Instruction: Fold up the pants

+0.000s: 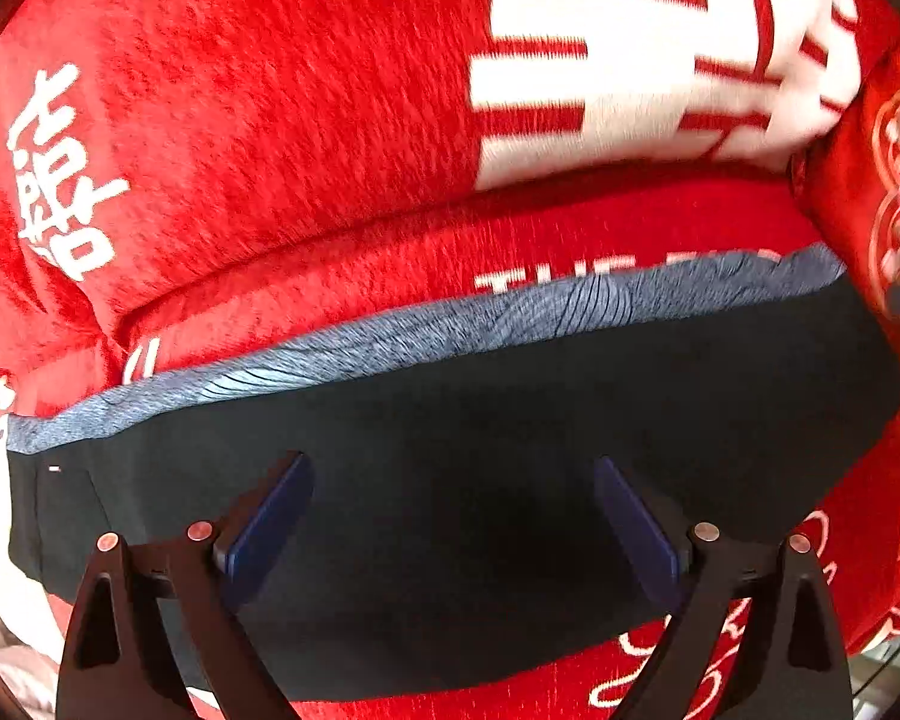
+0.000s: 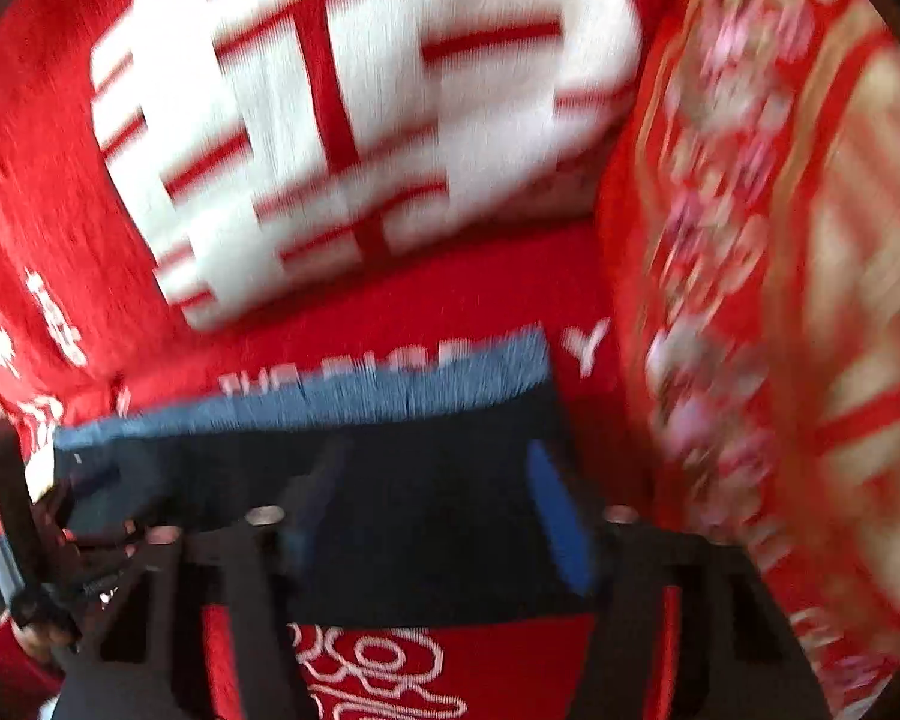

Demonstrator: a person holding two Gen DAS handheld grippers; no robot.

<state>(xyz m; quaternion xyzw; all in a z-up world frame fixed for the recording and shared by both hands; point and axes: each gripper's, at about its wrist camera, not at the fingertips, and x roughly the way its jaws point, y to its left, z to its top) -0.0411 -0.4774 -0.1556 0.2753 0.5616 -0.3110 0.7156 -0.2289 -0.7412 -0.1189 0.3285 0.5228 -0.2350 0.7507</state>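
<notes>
A: Dark pants (image 1: 480,480) across the lower middle of the left view, folded into a wide band, grey-blue waistband (image 1: 426,330) along the top edge. Lying on a red blanket (image 1: 240,120) with white characters.

B: Left gripper (image 1: 453,516) spread wide over the pants, nothing between the blue pads (image 1: 270,522). Same for the right gripper (image 2: 444,516): spread wide, gripping nothing, low centre of the right view.

A: Blurred badly there, though. Possibly the left tool at the lower left edge of that view; hard to say.

B: Probably between folds. Best next: pinch both layers at one short end, lift just clear, carry across to the other end, match edges before letting go. Keep the waistband straight, no dragging on the fuzzy blanket.

A: Smooth after, with flat pads.

B: Count: one pair of pants, one waistband, two grippers, four pads. One blanket, plus a second red patterned cloth (image 2: 780,300) at the right side.
</notes>
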